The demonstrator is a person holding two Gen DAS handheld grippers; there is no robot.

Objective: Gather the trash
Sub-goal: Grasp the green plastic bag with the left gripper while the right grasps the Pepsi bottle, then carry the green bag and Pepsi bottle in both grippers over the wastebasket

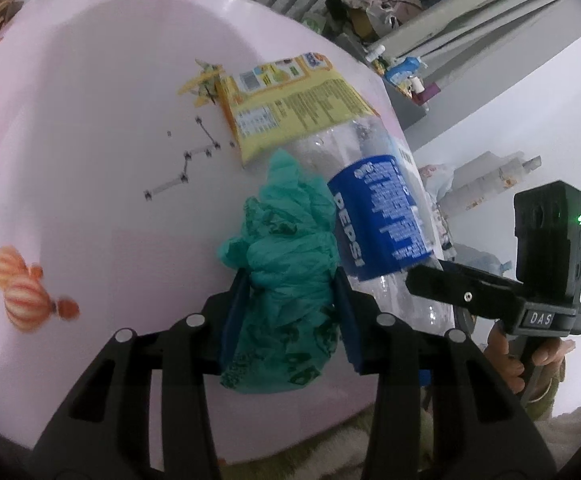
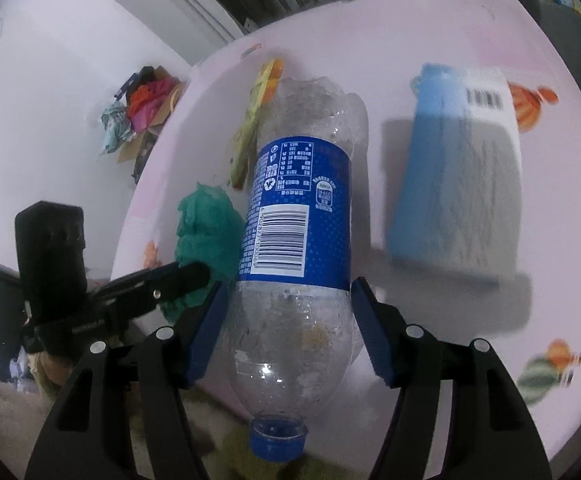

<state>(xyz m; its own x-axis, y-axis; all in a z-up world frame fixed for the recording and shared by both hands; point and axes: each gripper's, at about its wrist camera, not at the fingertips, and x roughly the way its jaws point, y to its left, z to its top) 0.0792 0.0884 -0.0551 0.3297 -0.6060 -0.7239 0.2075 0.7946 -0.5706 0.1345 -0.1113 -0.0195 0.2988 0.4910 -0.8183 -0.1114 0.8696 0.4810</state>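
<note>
- On the desk (image 2: 430, 32) we find the bottle (image 2: 294, 208) lying on its side, its cap (image 2: 277, 438) past the near edge, towards us in the right wrist view.
- Just left of the bottle lies the crumpled bag (image 1: 286, 280), touching it, between the pads of our left tongs (image 1: 290, 312).
- Our right tongs (image 2: 290, 328) straddle the bottle's lower body, one finger on each side.
- Behind the crumpled bag and against the bottle's far end lies the snack wrapper (image 1: 290, 100).
- Right of the bottle, well apart, lies the pouch (image 2: 458, 176).
- Left of the desk, on the floor by the wall, sits a heap of clothes (image 2: 142, 112).
</note>
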